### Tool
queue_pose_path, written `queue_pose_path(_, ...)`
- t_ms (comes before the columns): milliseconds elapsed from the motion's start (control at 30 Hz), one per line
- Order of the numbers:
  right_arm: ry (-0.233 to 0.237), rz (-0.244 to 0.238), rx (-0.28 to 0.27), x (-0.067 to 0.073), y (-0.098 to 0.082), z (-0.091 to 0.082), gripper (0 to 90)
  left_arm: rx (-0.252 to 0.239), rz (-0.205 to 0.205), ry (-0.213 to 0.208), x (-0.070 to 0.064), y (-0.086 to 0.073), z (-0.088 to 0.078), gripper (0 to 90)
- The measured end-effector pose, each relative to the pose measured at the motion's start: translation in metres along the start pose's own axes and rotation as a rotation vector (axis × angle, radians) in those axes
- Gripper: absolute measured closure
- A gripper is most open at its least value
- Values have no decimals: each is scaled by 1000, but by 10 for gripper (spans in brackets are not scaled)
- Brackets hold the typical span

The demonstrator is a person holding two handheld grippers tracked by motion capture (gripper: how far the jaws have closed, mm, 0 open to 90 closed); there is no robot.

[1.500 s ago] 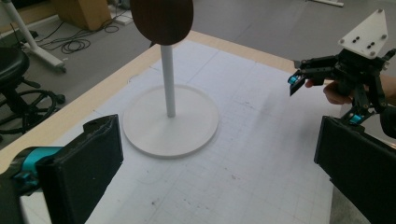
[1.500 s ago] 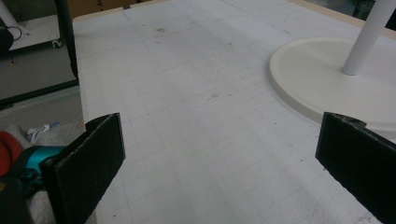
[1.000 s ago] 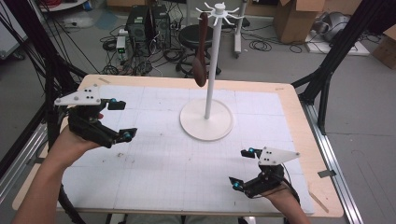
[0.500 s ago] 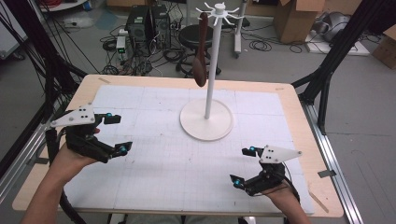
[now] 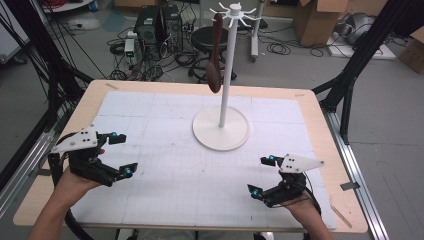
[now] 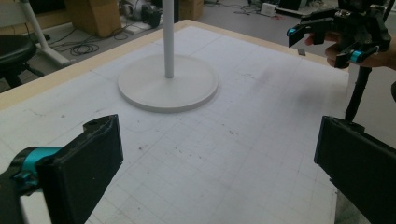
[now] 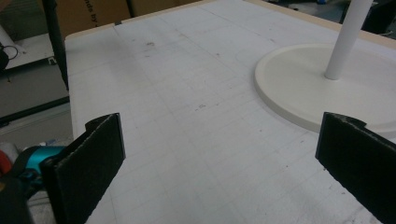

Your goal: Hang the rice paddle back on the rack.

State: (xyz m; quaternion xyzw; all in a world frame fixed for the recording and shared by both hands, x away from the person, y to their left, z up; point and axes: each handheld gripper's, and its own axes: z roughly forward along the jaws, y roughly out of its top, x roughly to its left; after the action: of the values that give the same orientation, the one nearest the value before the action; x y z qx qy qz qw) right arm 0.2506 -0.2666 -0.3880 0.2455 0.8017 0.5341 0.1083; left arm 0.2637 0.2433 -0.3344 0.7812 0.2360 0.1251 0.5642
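Currently: wooden spoon [image 5: 215,55] hangs from hook at top of white stand [image 5: 221,127], rear centre of table [image 5: 310,107]; long axis vertical, bowl end pointing down. Left gripper [image 5: 119,155] and right gripper [image 5: 263,175] both released, jaws spread, holding nothing, well apart from stand. No legible writing.

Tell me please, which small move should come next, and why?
Probably lift the left gripper toward the brown spoon hanging from the white stand. Both grippers are open and hold nothing, the right gripper rests low near the table edge, and the spoon hangs on the left side.
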Motion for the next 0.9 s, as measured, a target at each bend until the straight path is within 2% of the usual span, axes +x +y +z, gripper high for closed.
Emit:
queue_pose_path(167,-6,-7,-9,0,1,-2,5,2,2,-15,-1,-11,1,17)
queue_pose_path(433,-8,-19,-8,1,1,-2,5,-3,4,-11,-3,-25,0,17)
queue_pose_path(900,-26,-21,-13,4,0,-8,5,-5,-17,-26,-1,-48,-1,17)
